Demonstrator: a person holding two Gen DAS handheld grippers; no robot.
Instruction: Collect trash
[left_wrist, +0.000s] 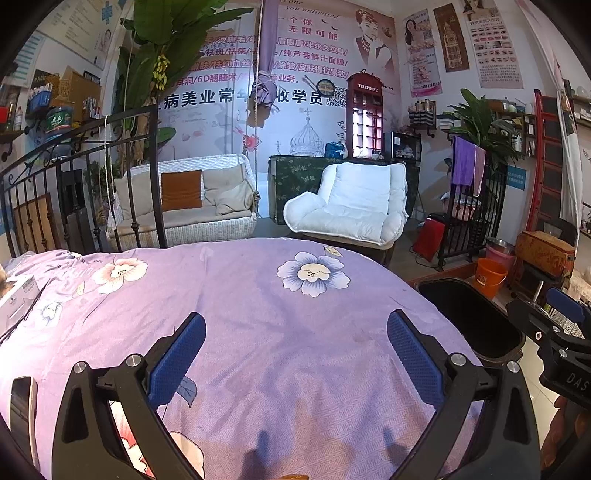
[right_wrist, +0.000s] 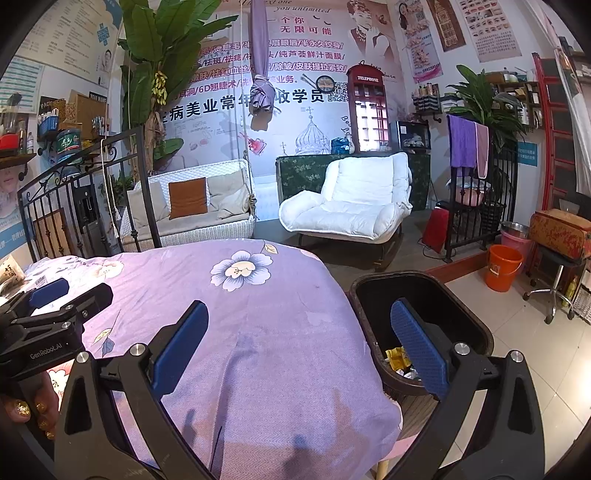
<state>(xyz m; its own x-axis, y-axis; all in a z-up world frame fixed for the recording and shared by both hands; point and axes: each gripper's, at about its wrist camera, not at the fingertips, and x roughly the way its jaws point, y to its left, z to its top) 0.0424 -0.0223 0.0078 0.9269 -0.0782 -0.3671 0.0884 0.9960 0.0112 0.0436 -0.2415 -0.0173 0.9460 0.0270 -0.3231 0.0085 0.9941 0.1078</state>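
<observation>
Both grippers hang empty over the purple floral bedspread, the left gripper and right gripper each with blue pads spread wide. The remaining trash, white printed packets whose long axis I cannot tell, lies at the left gripper's ten o'clock, nearer that hand. The dark bin, holding yellow wrappers, sits at the right gripper's two o'clock.
</observation>
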